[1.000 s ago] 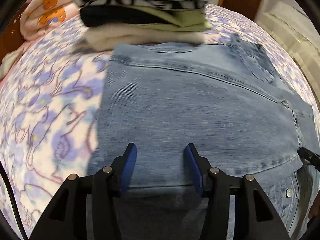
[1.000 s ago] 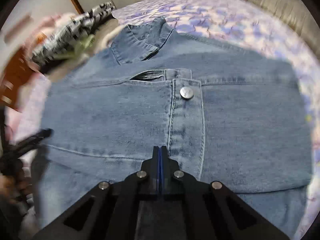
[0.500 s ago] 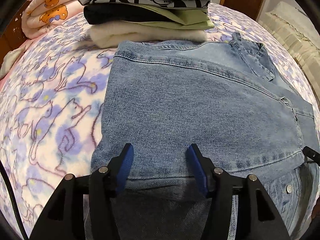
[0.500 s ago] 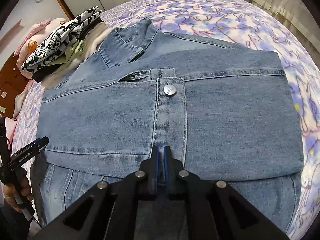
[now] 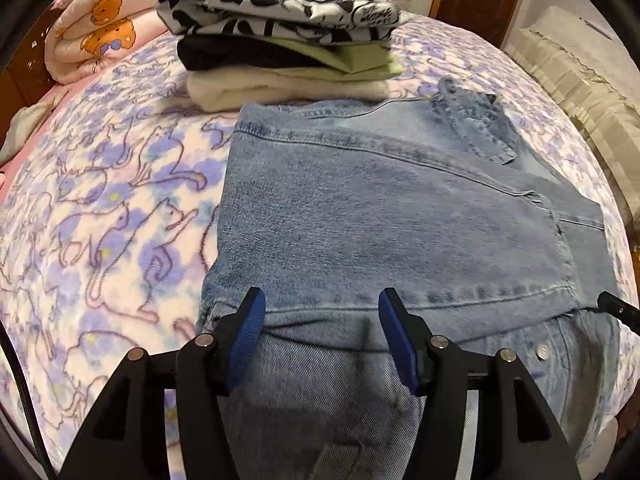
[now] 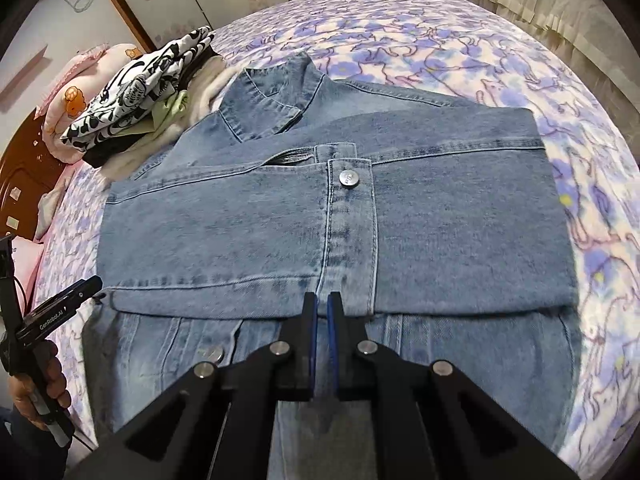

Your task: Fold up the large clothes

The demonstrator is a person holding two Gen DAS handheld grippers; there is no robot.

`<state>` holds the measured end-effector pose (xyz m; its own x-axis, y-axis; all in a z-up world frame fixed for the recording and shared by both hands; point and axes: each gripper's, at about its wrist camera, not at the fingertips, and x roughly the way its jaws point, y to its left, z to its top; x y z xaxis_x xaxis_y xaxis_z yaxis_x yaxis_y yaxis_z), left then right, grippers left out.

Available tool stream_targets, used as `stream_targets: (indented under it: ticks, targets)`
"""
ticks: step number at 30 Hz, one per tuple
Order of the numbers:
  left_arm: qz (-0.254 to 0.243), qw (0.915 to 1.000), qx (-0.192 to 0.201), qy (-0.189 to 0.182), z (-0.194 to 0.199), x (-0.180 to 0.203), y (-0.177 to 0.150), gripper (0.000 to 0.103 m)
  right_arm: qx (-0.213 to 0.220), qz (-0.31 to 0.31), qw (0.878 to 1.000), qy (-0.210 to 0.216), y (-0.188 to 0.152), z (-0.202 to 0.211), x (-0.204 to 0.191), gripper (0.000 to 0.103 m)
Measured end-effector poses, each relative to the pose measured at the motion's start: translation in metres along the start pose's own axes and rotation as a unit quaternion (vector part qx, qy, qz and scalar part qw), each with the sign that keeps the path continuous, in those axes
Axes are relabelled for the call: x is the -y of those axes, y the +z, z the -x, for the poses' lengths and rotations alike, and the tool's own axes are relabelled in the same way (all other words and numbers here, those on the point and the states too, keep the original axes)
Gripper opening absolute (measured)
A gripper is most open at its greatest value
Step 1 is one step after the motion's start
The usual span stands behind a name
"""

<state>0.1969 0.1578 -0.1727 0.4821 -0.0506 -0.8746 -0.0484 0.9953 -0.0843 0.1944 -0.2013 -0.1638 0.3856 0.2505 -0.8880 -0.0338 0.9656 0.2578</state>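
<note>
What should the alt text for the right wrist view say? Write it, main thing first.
A partly folded denim jacket lies on a purple cat-print blanket, its bottom folded up. The right gripper hovers above, nearly shut and empty. A stack of folded clothes sits behind.

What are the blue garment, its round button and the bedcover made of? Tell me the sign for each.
Blue garment: looks like washed denim, with a diagonal weave, faded patches and stitched seams.
Round button: probably metal, a silvery shine with stamped marks.
Bedcover: seems a soft fleece or plush, a matte, fuzzy surface printed with purple cats.
</note>
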Motion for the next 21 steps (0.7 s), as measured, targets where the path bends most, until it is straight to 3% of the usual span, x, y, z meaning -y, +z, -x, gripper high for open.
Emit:
stream_targets:
  ticks: [4,9,21]
  targets:
    - [-0.010,0.9998,0.015,-0.004,0.027,0.008,-0.005,0.065,0.011,0.001,1.000,-0.005,-0.005,0.024,0.000,0.010]
    - [-0.018,0.9994,0.024,-0.014,0.059,0.013,-0.015,0.073,0.038,0.005,0.999,-0.011,-0.017,0.064,0.000,0.035]
    - [-0.042,0.9975,0.051,-0.025,0.135,0.018,-0.063,0.076,0.059,0.027,0.998,-0.018,-0.066,0.136,0.014,0.045]
